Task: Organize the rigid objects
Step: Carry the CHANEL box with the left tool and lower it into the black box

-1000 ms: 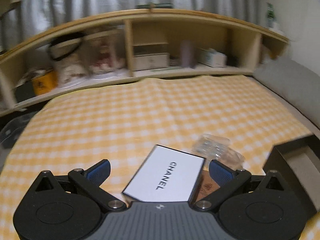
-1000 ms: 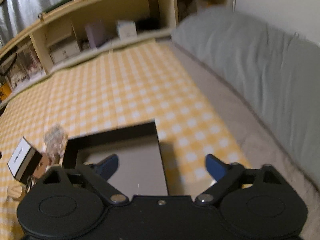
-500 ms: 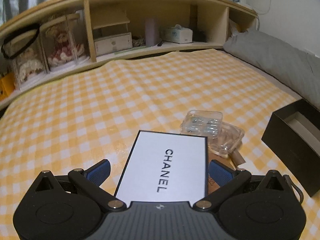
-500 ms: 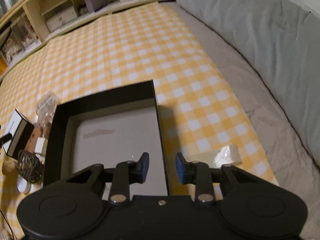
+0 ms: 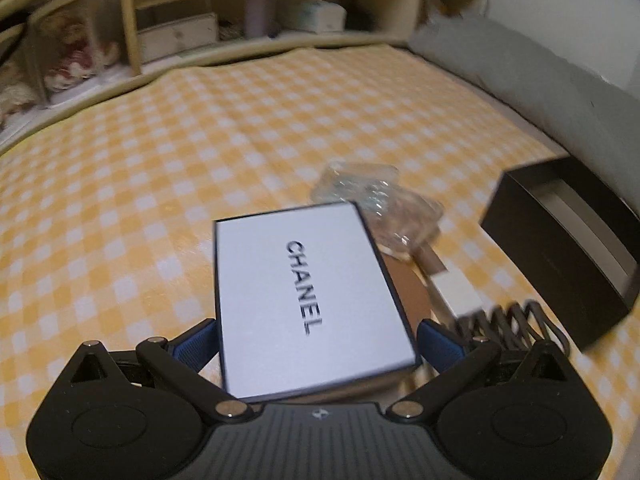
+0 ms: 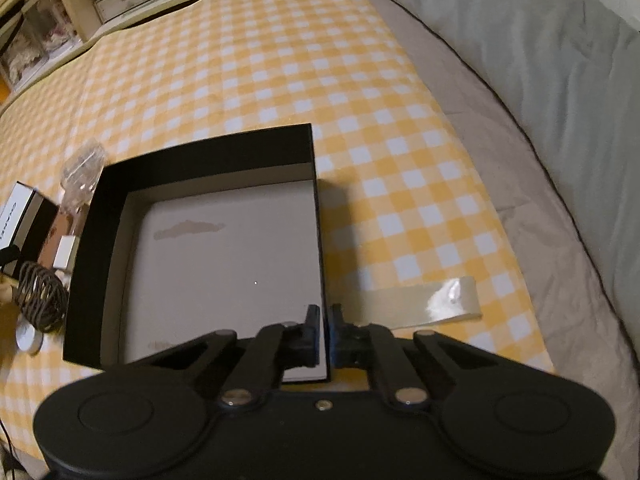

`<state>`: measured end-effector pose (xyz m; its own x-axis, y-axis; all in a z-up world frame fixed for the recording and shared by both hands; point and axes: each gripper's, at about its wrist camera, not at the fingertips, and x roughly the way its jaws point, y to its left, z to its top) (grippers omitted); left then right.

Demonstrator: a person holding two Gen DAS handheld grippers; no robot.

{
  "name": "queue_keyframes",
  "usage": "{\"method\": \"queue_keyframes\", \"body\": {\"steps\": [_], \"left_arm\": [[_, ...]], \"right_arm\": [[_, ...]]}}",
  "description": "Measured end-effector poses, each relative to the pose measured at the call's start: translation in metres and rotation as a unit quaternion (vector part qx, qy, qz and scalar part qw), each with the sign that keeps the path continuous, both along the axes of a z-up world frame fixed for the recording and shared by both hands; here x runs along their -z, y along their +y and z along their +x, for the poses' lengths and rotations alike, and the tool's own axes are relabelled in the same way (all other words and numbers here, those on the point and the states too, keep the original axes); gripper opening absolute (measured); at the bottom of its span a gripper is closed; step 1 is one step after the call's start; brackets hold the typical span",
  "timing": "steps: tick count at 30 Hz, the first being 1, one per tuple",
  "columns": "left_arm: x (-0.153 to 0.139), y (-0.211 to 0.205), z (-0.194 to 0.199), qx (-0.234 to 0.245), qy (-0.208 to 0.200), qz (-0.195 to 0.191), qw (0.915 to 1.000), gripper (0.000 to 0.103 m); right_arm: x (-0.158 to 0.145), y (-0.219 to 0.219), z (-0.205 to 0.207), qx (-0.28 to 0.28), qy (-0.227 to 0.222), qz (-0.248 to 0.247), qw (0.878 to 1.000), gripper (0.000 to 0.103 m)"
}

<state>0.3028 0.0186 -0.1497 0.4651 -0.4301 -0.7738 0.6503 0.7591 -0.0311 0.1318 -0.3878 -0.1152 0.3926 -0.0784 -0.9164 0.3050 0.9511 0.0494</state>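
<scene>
white Chanel box (image 5: 310,304) — we see it between the left gripper (image 5: 318,338) fingers, jaws spread, contact unclear | black open box (image 6: 208,248) — right gripper (image 6: 325,320) clenched on its right wall | wire coil (image 6: 40,296) left of that box | checked cloth (image 6: 280,60) beneath

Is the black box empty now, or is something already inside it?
Empty. The right wrist view shows the black box with only its bare pale floor; the white Chanel box lies outside it, to the left.
</scene>
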Motion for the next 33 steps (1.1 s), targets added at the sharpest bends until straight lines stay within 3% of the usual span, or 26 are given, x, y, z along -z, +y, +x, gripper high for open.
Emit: {"method": "queue_keyframes", "body": {"steps": [3,8,16,25,33], "left_arm": [[-0.003,-0.004,0.002,-0.025,-0.024,0.008,0.9994,0.103],[-0.003,-0.019,0.021,-0.108,-0.003,-0.001,0.9942,0.103],[0.001,-0.028,0.039,-0.187,0.02,-0.032,0.9816,0.1],[-0.003,-0.021,0.036,-0.202,0.018,-0.044,0.9781,0.099],[-0.038,-0.031,0.021,-0.227,0.029,-0.114,0.9668,0.098]], "right_arm": [[-0.002,0.0,-0.001,-0.008,0.002,-0.004,1.0,0.003],[-0.002,0.001,0.0,-0.015,0.006,-0.014,1.0,0.003],[-0.002,-0.003,0.002,-0.011,0.0,-0.015,1.0,0.003],[0.001,-0.003,0.005,-0.009,0.008,-0.018,1.0,0.003],[0.002,-0.001,0.005,-0.013,0.009,-0.022,1.0,0.003]]}}
